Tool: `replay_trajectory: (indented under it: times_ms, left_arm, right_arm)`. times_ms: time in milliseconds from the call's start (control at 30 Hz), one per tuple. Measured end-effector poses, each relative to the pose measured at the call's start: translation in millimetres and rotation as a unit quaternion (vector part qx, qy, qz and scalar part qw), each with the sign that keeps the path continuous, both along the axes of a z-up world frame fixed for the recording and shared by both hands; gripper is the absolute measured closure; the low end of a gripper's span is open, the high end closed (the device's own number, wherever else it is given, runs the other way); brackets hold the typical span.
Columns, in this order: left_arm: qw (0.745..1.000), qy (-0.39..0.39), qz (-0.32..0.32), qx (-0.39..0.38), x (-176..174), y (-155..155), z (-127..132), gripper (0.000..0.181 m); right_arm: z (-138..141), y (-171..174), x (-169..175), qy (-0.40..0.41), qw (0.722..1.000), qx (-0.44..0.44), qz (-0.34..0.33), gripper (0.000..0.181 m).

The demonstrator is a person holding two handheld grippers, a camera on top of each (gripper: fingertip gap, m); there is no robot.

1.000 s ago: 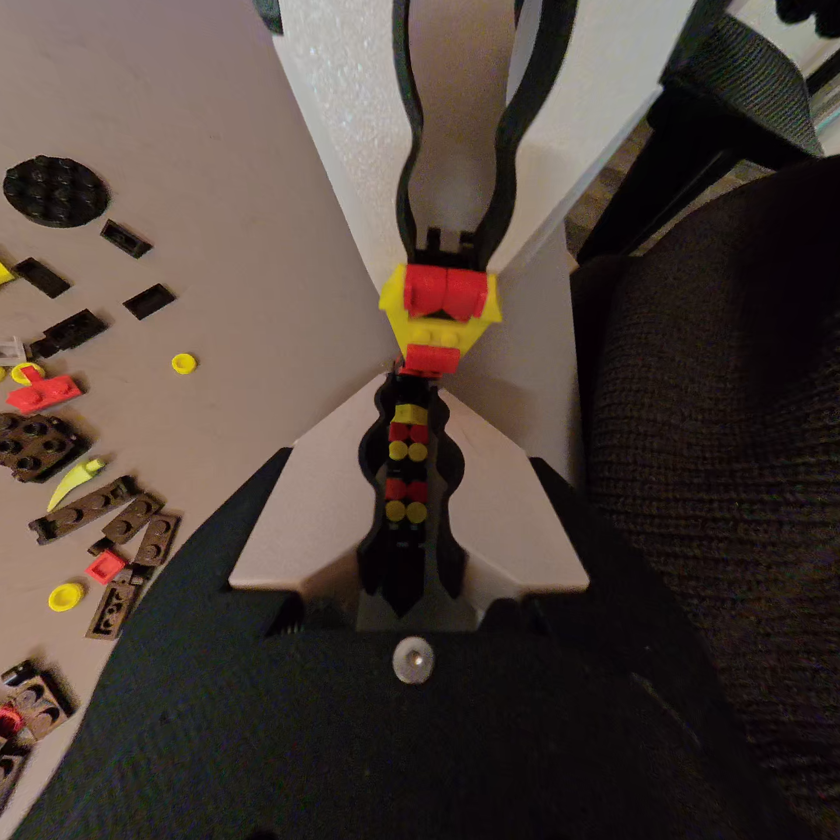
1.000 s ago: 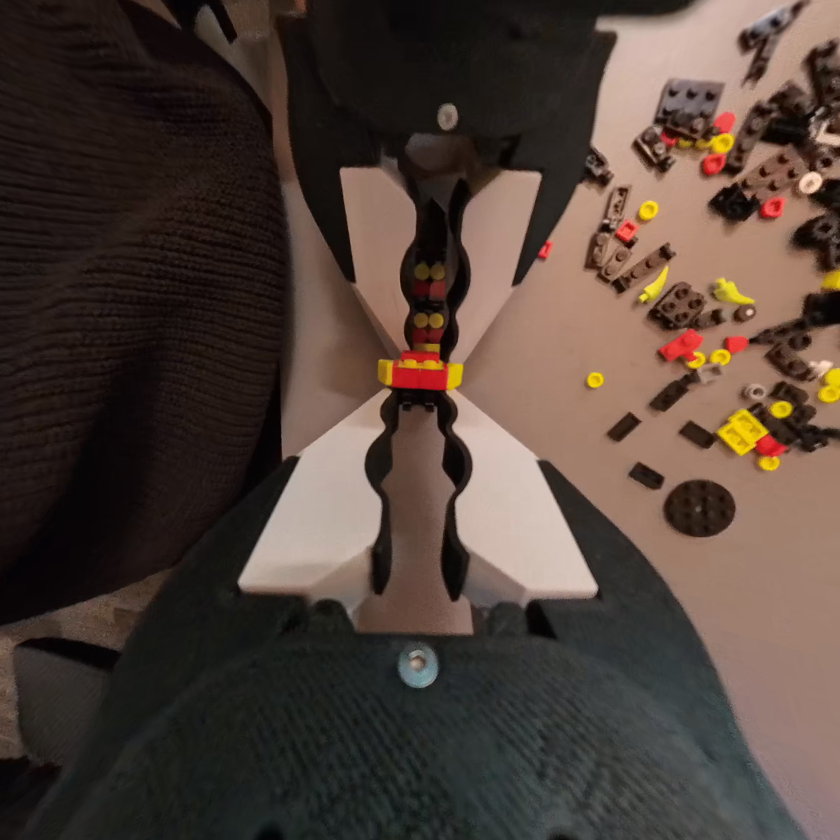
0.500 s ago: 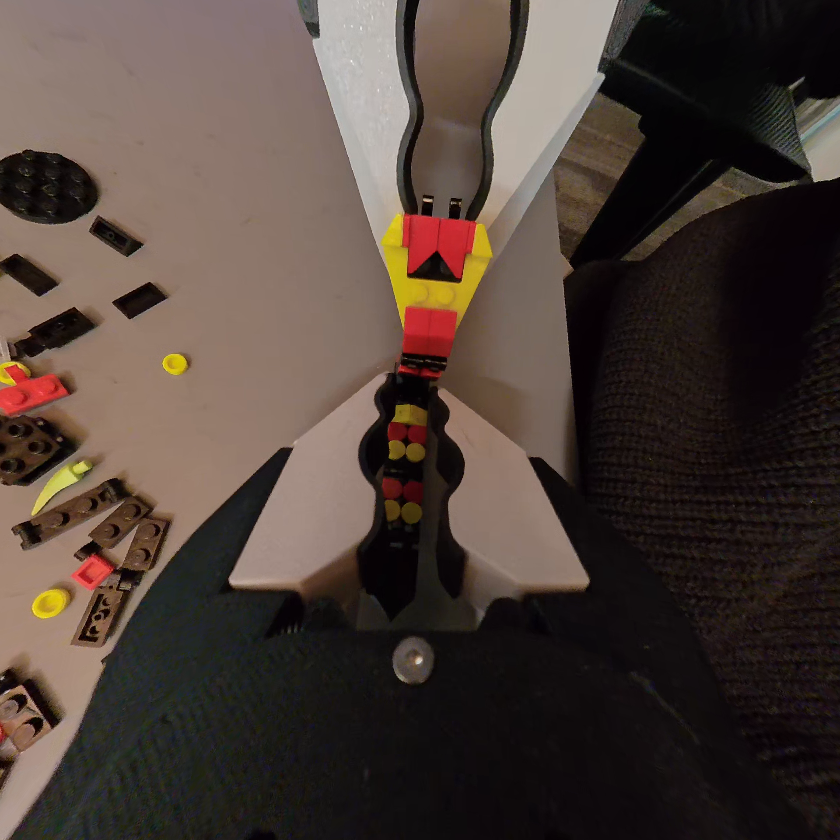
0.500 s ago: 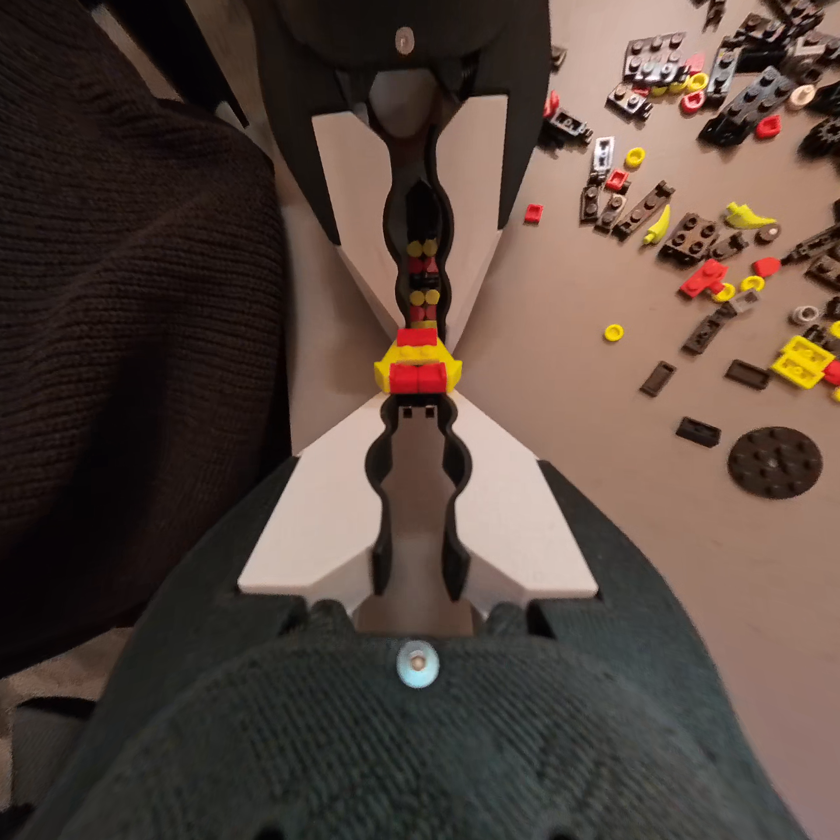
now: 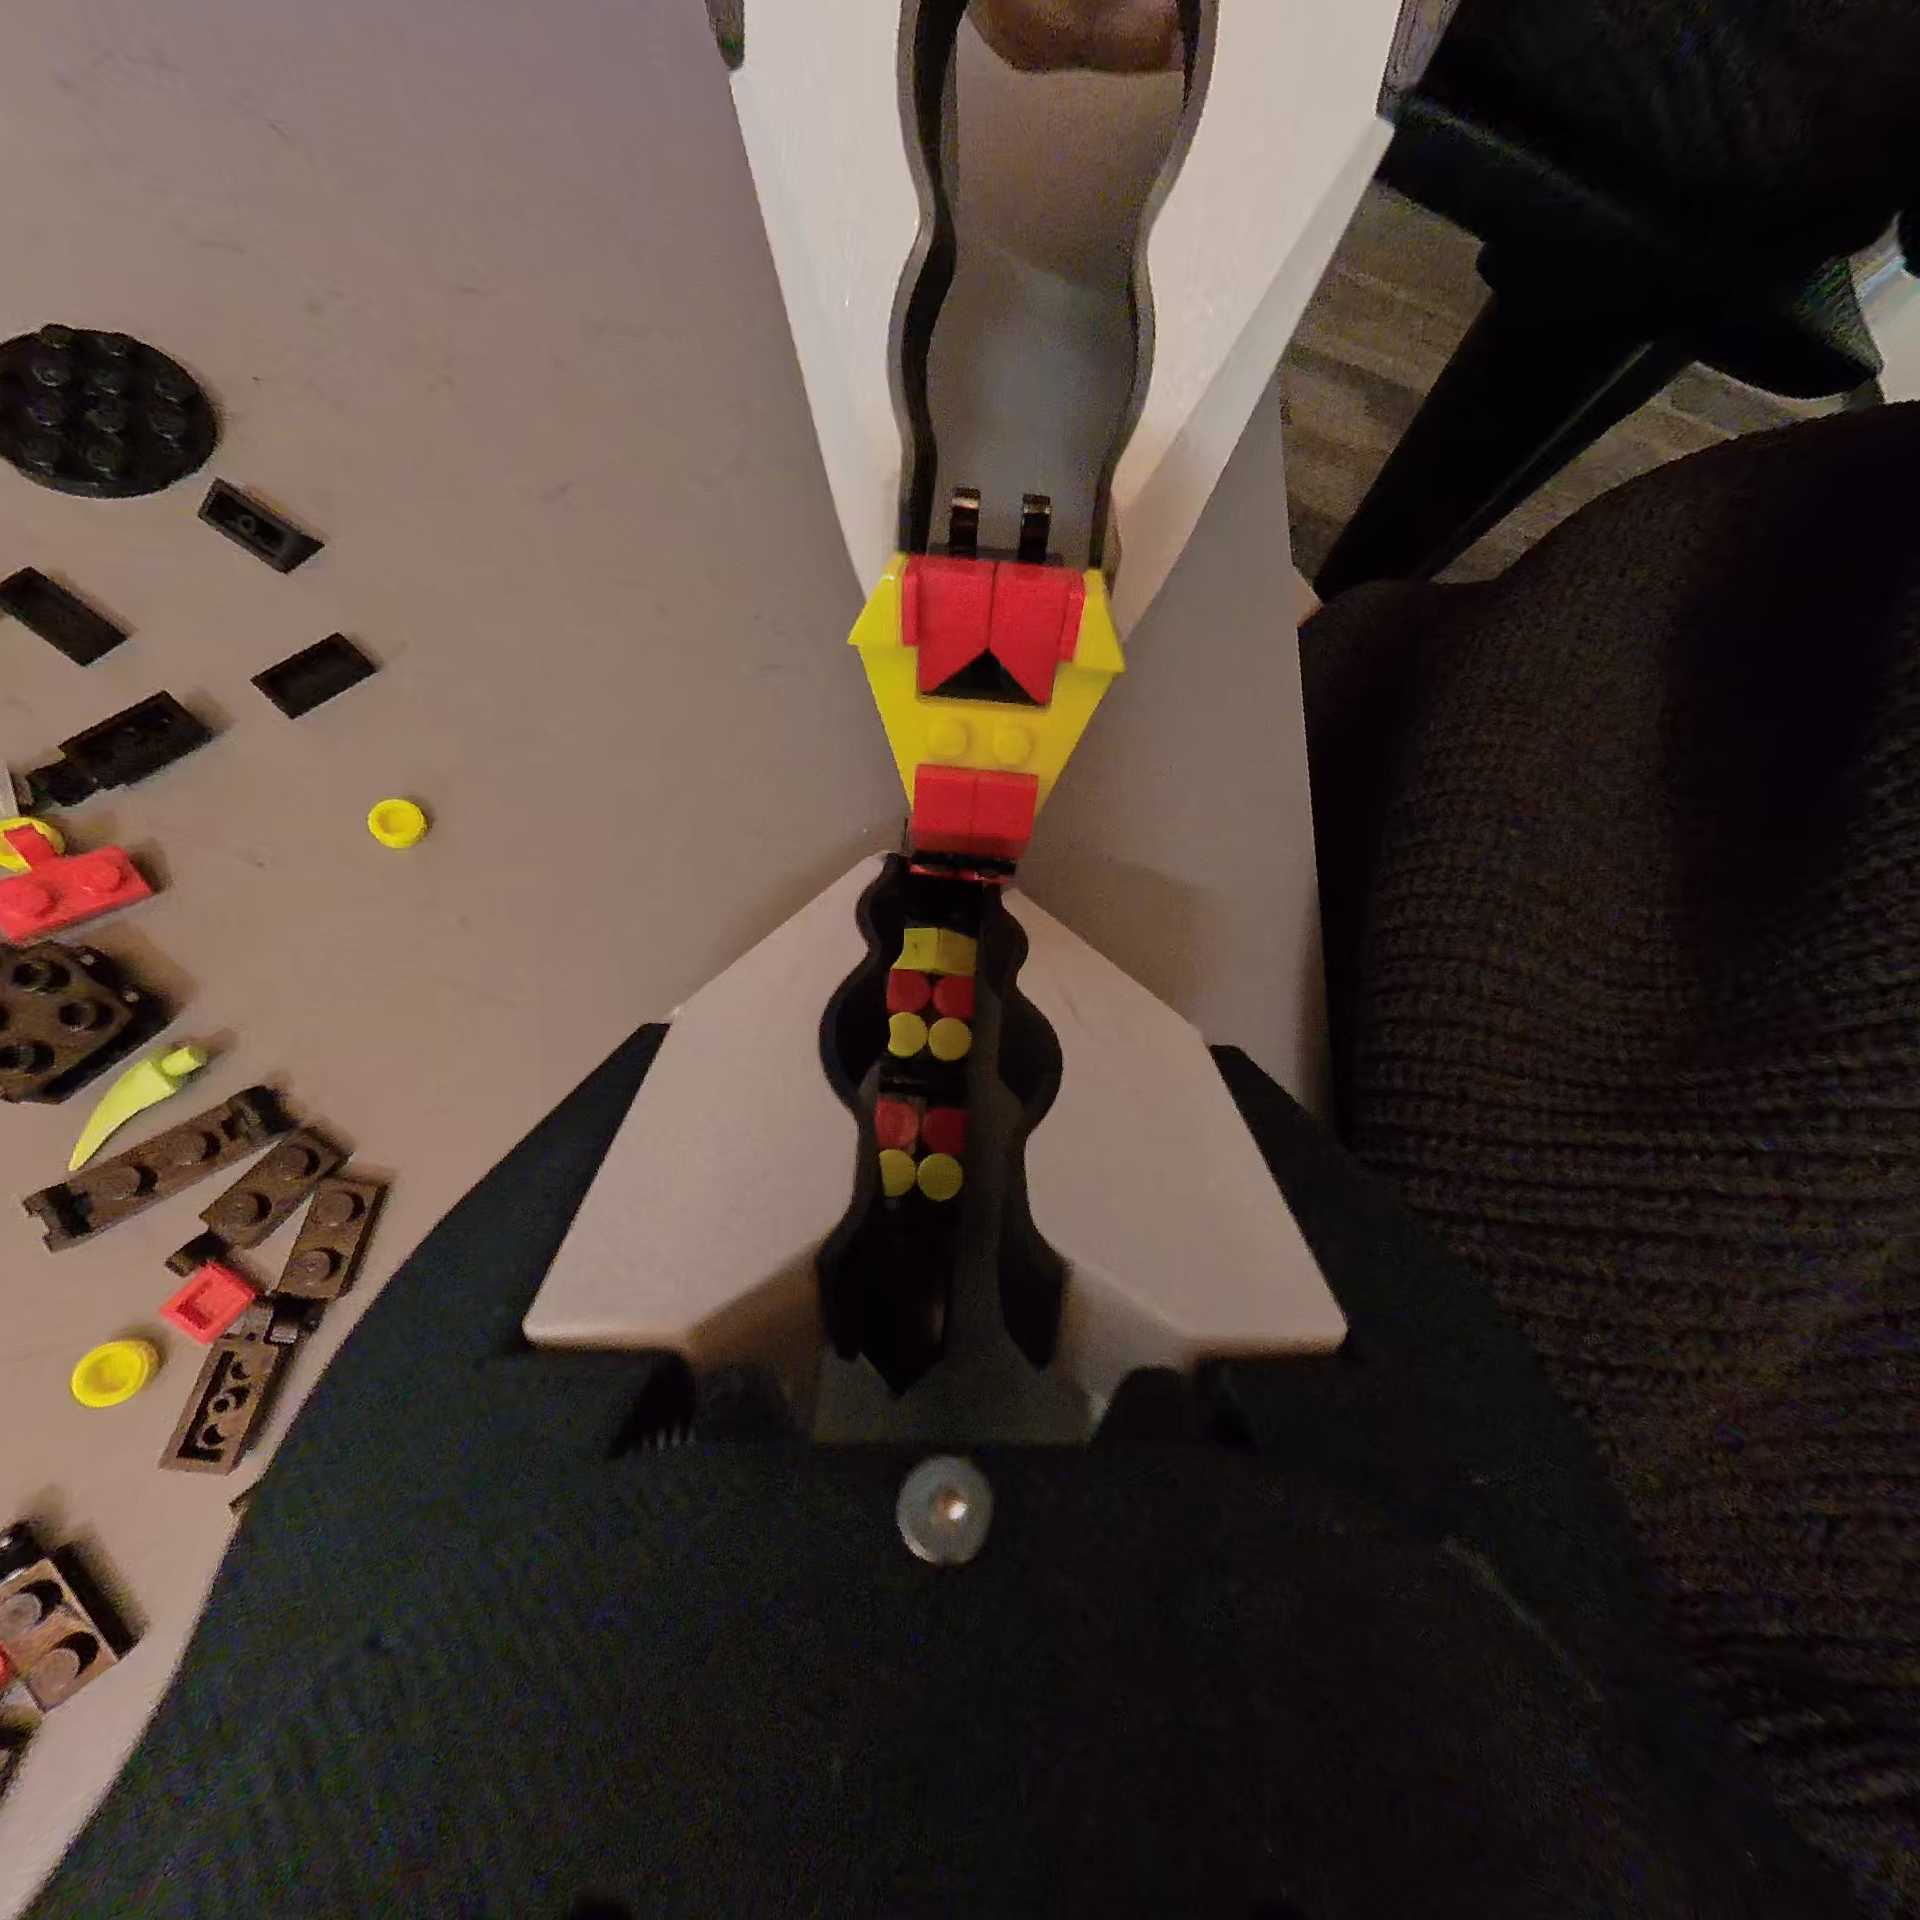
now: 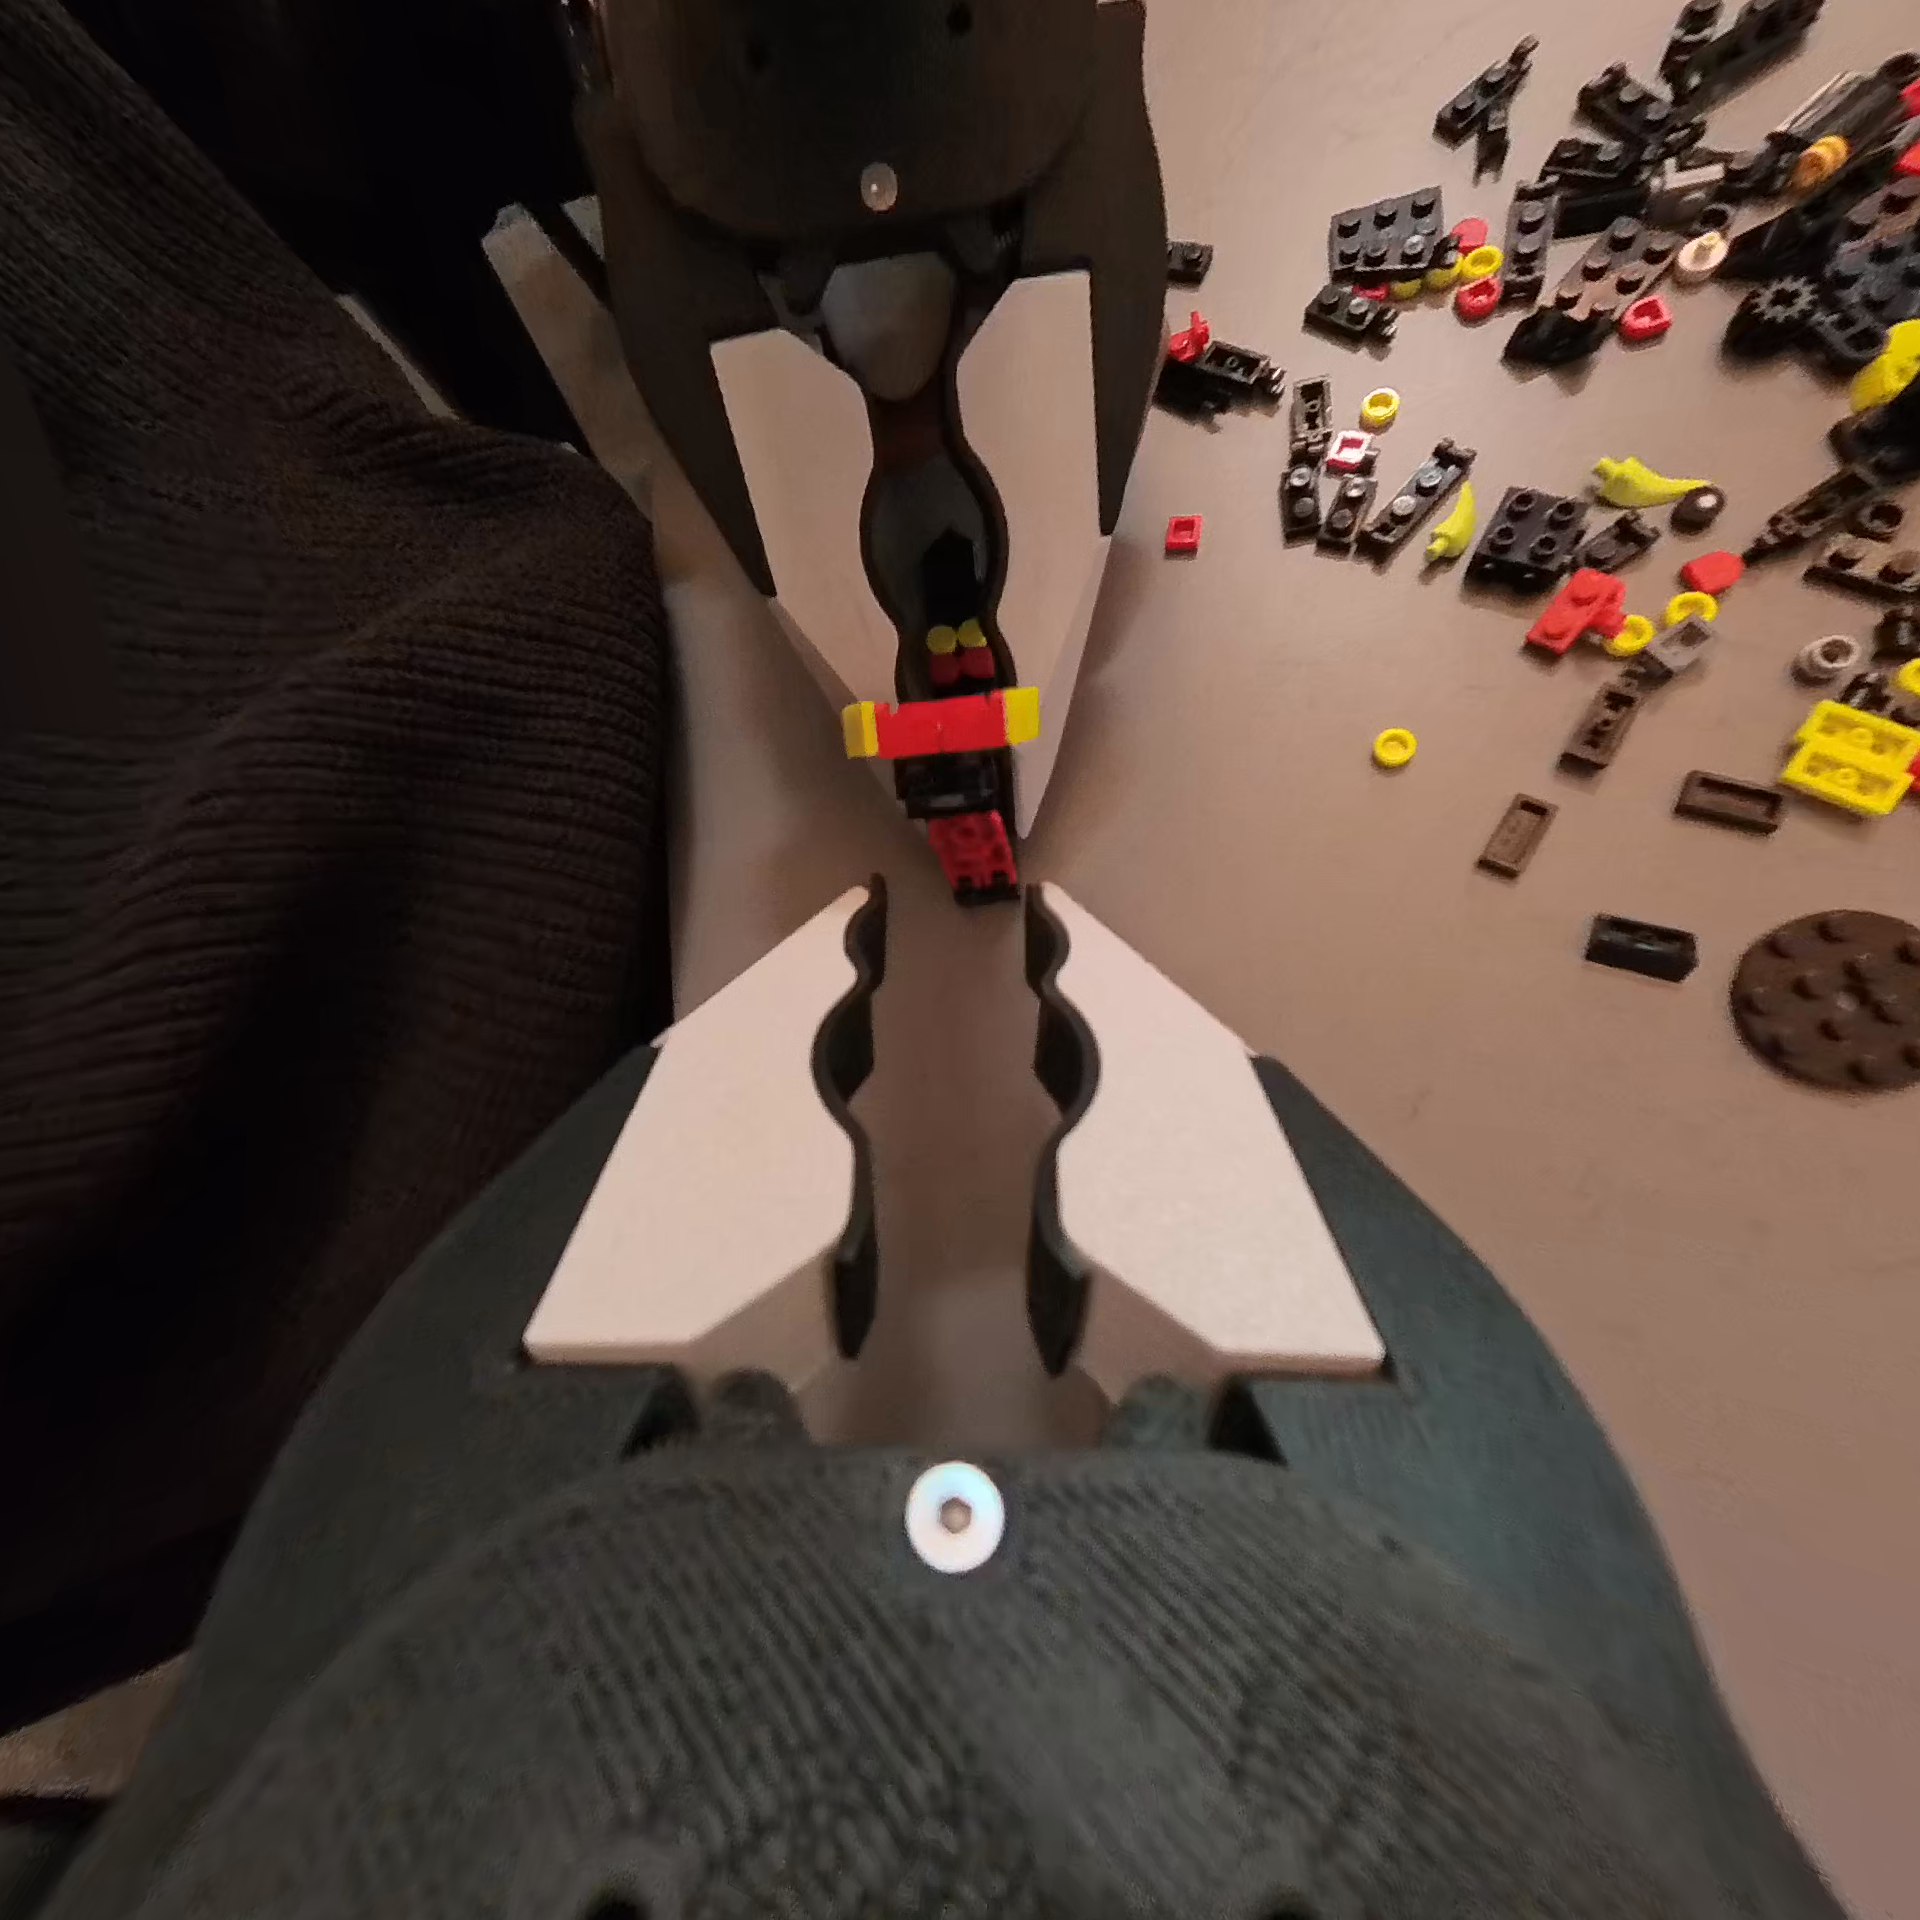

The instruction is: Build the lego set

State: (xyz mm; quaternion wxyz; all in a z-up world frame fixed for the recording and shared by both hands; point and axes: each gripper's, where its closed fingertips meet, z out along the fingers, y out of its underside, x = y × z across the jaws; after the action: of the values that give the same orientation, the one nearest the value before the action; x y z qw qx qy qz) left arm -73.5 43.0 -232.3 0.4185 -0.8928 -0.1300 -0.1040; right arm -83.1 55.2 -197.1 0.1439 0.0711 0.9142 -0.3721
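My left gripper is shut on a long black lego model studded with red and yellow dots. The model's yellow and red head sticks out past the left fingertips. My right gripper faces it nose to nose and is open, its pads apart and empty. The model's red end sits just ahead of them, not touching. In the right wrist view the left gripper reaches in from the top with the head seen edge-on. The right gripper shows at the top of the left wrist view.
Both grippers are held above a tan table. Loose black, brown, red and yellow pieces lie on it, with a black round plate and a small yellow round stud. A dark knit garment fills the other side. Left tips to right tips: about 4 cm. The small yellow round stud is about 9 cm from both grippers' fingertips. It turns up in the right wrist view as well.
My right gripper has opened, let go of the model's head end and drawn back a little. The left gripper still holds the model, which has tilted.
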Motion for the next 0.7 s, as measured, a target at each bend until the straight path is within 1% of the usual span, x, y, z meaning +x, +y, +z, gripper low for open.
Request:
replay_trajectory:
  times_ms: [33, 167, 267, 367, 533, 567, 700]
  left_arm:
    - [1.0, -0.001, 0.0, 0.0, 0, 0, 0, 0.169]
    - [1.0, -0.011, 0.002, 0.005, 1, 1, 0, 0.169]
    - [0.999, -0.029, 0.006, 0.011, 1, 1, 0, 0.169]
    - [0.999, -0.034, 0.006, 0.011, 1, 0, 0, 0.169]
    - [1.0, -0.027, 0.005, 0.008, 1, -1, 0, 0.169]
    - [1.0, -0.027, 0.006, 0.007, 0, -2, 0, 0.169]
    - [1.0, -0.025, 0.009, 0.001, 0, -1, 0, 0.169]
  right_arm:
    - [-1, -2, -1, 0.005, 1.0, -0.006, -0.005, 0.155]
    - [-4, -18, 0, 0.045, 0.998, -0.043, -0.013, 0.146]
    - [-13, -22, -1, 0.085, 0.996, -0.025, -0.001, 0.142]
    - [-19, -25, 1, 0.094, 0.995, -0.021, 0.009, 0.141]
    - [-23, -27, 3, 0.11, 0.993, -0.023, 0.02, 0.159]
    - [-23, -27, 3, 0.11, 0.994, -0.023, 0.02, 0.165]
    - [-23, -25, 4, 0.104, 0.994, -0.027, 0.02, 0.167]
